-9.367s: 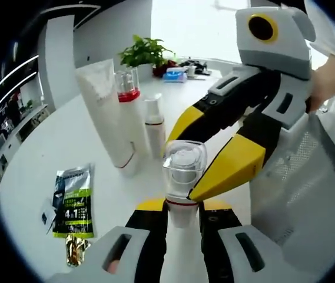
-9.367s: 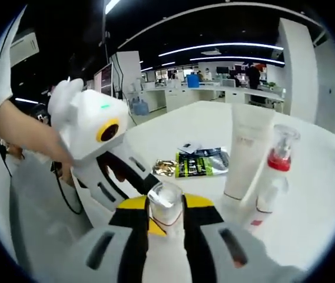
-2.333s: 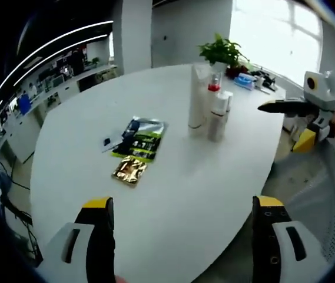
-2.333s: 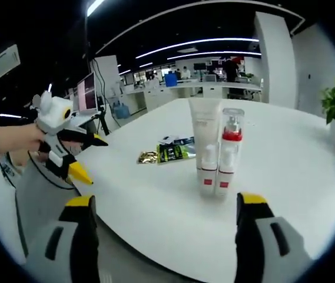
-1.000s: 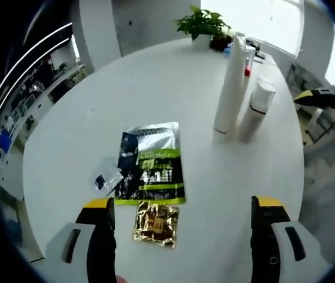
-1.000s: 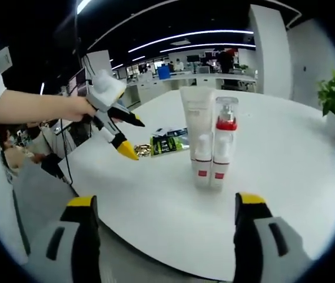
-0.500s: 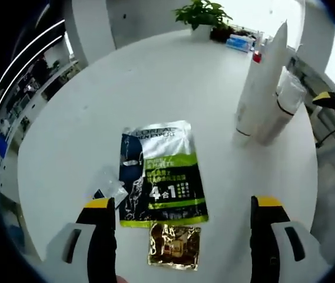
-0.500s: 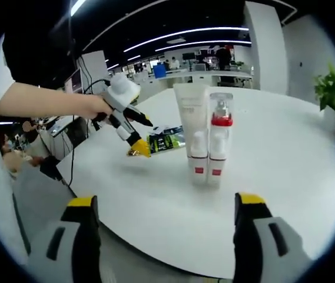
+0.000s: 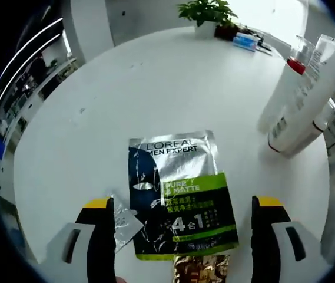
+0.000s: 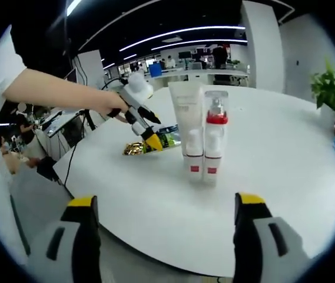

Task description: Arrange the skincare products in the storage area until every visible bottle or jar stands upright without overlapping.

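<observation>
Left gripper (image 9: pixel 179 221): jaws spread wide, nothing held between them, yellow-tipped fingers (image 9: pixel 99 206) seen at bottom of left gripper view. Same gripper seen in right gripper view (image 10: pixel 148 137), pointed downward, yellow tips lowest, gripped by hand (image 10: pixel 109 103) on outstretched bare forearm under short white sleeve. Right gripper (image 10: pixel 164 221): jaws likewise parted wide and empty, held level, fingers seen at bottom of right gripper view; its yellow tip glimpsed at right edge of left gripper view.
</observation>
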`<state>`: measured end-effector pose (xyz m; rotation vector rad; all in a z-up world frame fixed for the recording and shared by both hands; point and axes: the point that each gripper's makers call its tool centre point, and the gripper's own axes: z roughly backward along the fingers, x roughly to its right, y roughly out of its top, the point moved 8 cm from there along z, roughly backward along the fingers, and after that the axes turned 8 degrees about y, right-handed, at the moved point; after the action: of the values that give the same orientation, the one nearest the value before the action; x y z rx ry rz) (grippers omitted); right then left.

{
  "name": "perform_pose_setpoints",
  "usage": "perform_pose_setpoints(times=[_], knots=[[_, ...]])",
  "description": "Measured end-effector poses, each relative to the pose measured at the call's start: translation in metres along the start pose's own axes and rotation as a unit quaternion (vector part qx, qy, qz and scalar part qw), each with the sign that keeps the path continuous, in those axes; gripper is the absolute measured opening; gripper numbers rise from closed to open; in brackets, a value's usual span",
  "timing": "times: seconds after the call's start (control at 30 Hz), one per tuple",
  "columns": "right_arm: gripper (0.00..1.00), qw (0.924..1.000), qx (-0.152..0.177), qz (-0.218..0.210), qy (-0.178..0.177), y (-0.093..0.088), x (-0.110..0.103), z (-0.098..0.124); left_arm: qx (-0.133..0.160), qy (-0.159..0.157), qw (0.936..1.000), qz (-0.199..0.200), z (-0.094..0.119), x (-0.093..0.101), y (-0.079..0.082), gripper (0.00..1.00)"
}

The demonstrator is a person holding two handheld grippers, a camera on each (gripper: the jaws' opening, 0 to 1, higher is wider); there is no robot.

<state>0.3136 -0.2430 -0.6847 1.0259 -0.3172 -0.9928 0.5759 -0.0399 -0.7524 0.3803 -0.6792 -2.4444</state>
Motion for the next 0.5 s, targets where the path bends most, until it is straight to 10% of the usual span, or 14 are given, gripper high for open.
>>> perform_pose_setpoints(times=[0.5], knots=[[0.95,0.9999,-0.006,-0.007,-0.006,-0.001,0.002,-0.001,-0.007,0.006,0.9999,0.014,-0.013,-0.002,-0.002,0.88]])
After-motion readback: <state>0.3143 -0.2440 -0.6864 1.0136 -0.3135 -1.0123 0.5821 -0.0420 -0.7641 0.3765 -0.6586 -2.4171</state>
